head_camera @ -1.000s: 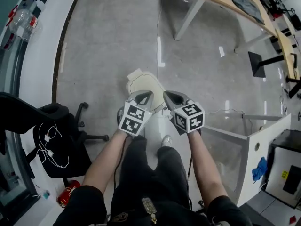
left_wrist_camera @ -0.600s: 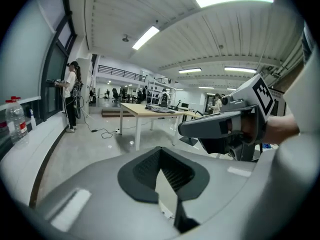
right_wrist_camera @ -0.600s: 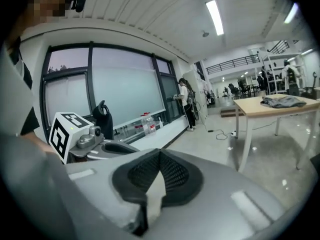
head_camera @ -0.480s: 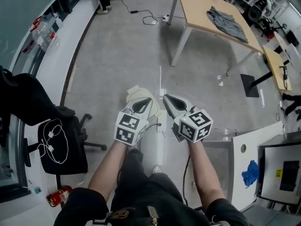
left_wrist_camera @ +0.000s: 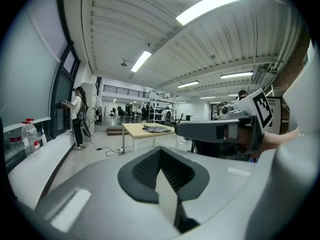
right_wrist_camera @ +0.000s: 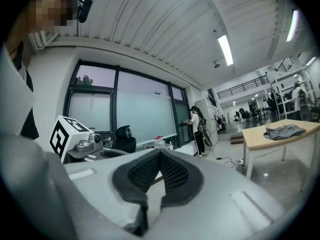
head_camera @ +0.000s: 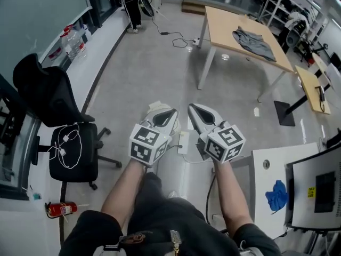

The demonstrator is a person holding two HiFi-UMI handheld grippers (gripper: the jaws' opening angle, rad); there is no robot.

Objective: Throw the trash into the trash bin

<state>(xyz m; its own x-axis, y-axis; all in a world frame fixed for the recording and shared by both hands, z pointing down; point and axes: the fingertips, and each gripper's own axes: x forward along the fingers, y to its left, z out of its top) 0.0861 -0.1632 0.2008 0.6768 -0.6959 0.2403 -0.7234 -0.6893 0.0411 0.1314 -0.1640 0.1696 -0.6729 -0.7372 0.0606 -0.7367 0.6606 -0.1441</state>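
Well to the left of the left gripper (head_camera: 166, 115) stands a black office chair (head_camera: 72, 153) with a white cable lying on its seat. The left gripper's jaws are fully together, pad against pad. Just past its tip, on the floor below, a cream edge of the trash bin (head_camera: 155, 106) shows, mostly covered by the gripper. Close beside it, the right gripper (head_camera: 196, 111) also has its jaws together. Beyond it, to the right, stands a wooden table (head_camera: 224, 23).

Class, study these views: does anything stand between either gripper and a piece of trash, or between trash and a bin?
Nothing visible does, because no trash shows. The left gripper and right gripper are both shut and empty. A cream object peeks beyond the left gripper; whether it is the bin cannot be told.
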